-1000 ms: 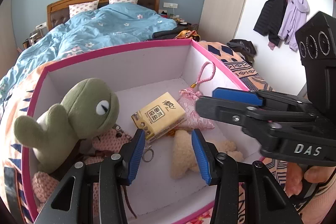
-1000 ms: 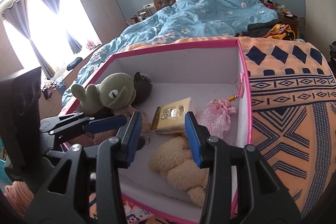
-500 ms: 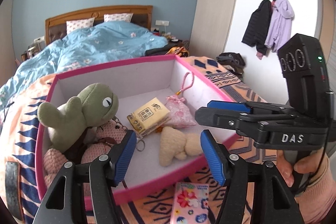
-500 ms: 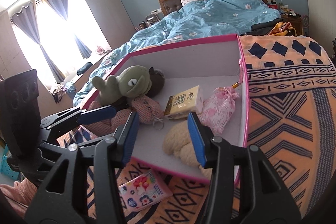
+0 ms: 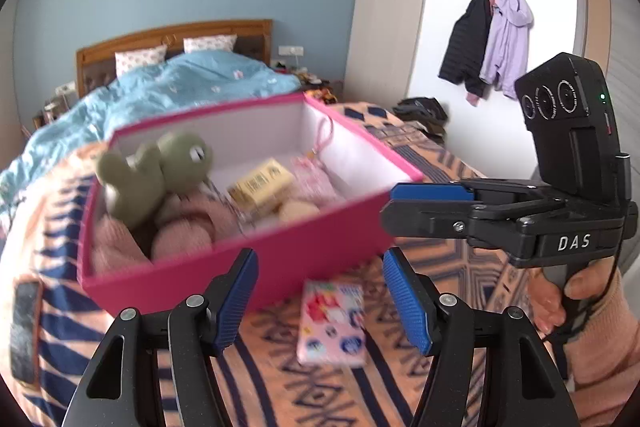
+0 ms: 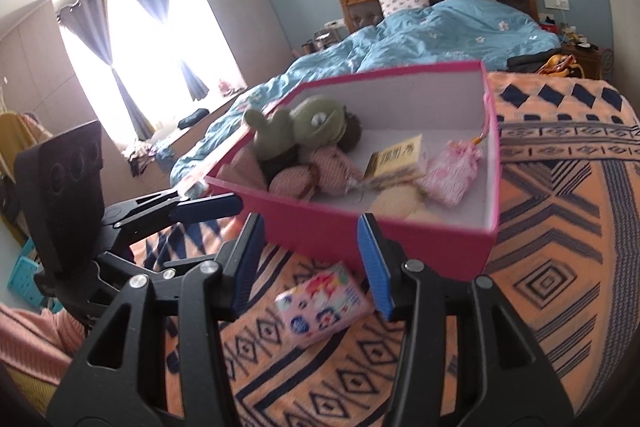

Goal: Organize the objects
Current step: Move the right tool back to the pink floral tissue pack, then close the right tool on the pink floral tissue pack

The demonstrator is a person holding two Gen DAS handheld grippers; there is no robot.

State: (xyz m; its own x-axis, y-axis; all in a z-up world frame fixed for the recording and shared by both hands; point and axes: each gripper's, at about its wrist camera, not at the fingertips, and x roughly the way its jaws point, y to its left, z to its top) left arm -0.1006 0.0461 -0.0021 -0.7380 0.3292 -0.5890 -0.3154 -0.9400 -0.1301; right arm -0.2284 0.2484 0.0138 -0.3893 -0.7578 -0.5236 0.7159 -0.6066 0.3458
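Both grippers, left (image 5: 318, 301) and right (image 6: 310, 265), hang with fingers apart and empty. The packet (image 5: 333, 321) lies low in the frame on the blanket (image 6: 560, 267), just outside the box (image 5: 240, 259). Its slick, flat wrapper could slip from a shallow pinch.

- white letters reading "das" are showing on the black body of the right gripper (image 5: 428, 203), seen from the left wrist view.
- print is showing on the yellow packet (image 5: 262, 183) in the pink box (image 5: 256, 267), but it is blurring past reading.
- the flowered pink packet (image 6: 323, 303) on the blanket (image 6: 560, 267) is carrying pictures only, too blurred to tell any words.
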